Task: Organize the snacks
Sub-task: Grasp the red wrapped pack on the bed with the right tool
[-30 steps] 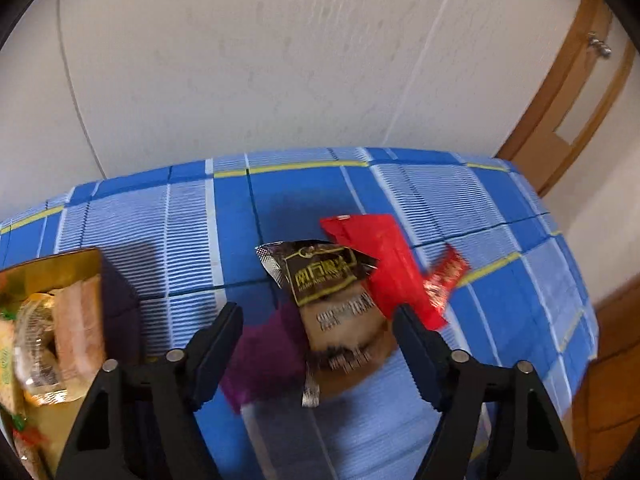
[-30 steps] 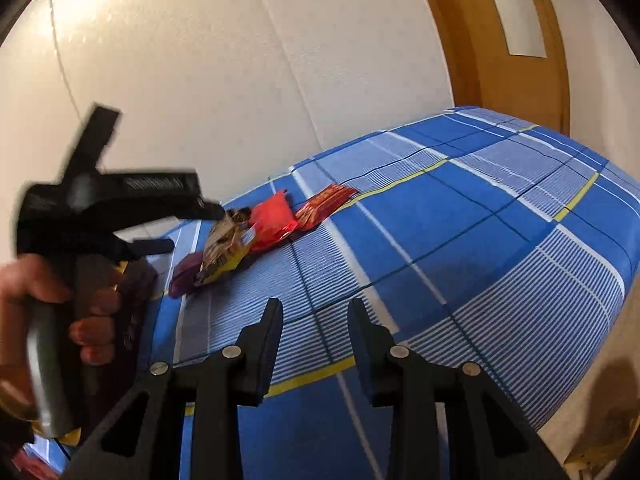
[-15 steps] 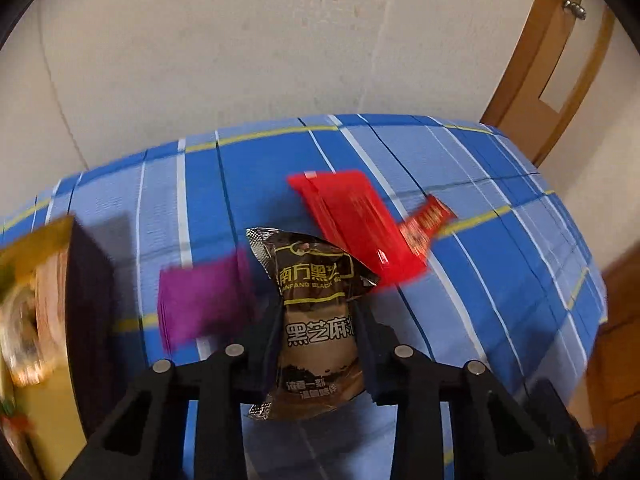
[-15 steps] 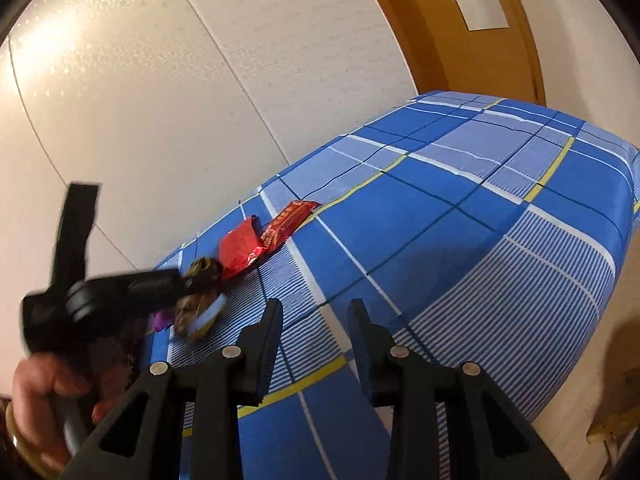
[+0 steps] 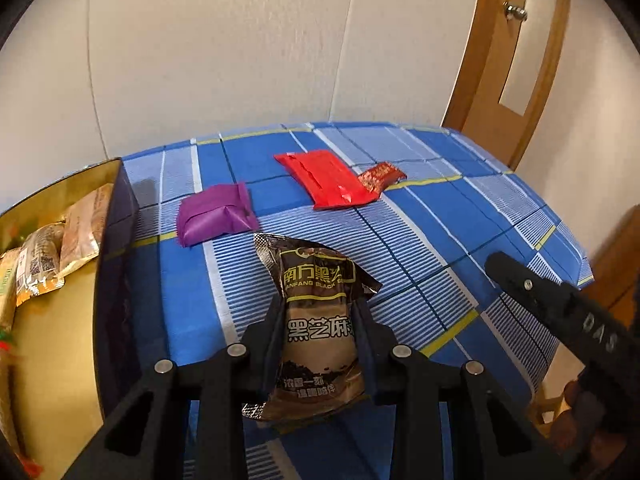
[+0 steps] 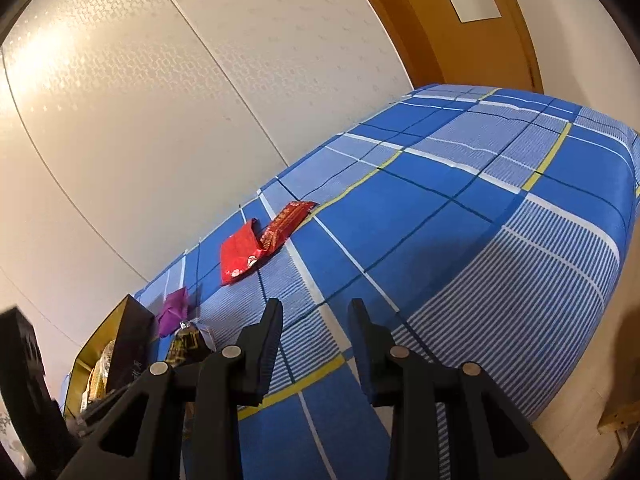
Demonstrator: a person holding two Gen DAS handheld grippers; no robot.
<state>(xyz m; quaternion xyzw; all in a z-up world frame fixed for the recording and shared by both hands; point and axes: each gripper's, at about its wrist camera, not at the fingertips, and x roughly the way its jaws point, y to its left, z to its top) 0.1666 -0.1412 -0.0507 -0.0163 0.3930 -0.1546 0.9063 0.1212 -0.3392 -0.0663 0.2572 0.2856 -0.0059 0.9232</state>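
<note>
My left gripper [image 5: 320, 304] is shut on a brown sesame snack packet [image 5: 316, 280] and holds it upright just above the blue checked tablecloth [image 5: 440, 240]. Beyond it lie a purple packet [image 5: 216, 216], a red packet [image 5: 328, 184] and a small patterned red packet [image 5: 380, 176]. To the left stands a dark box [image 5: 116, 240] with a gold inside and several snacks in it. My right gripper [image 6: 316, 308] hovers over the cloth with its jaws a little apart and nothing between them. It shows again at the right of the left wrist view as a black right gripper [image 5: 560, 312].
The table backs onto a cream wall, and a wooden door [image 5: 516, 64] is at the far right. The cloth's right edge [image 6: 592, 320] drops to the floor. In the right wrist view the box [image 6: 128, 332] and the purple packet [image 6: 174, 312] sit at the left.
My left gripper has shut on the brown packet and drawn it back from the pile, uncovering the purple packet. The box now shows more at the left. The right gripper rolled slightly.
</note>
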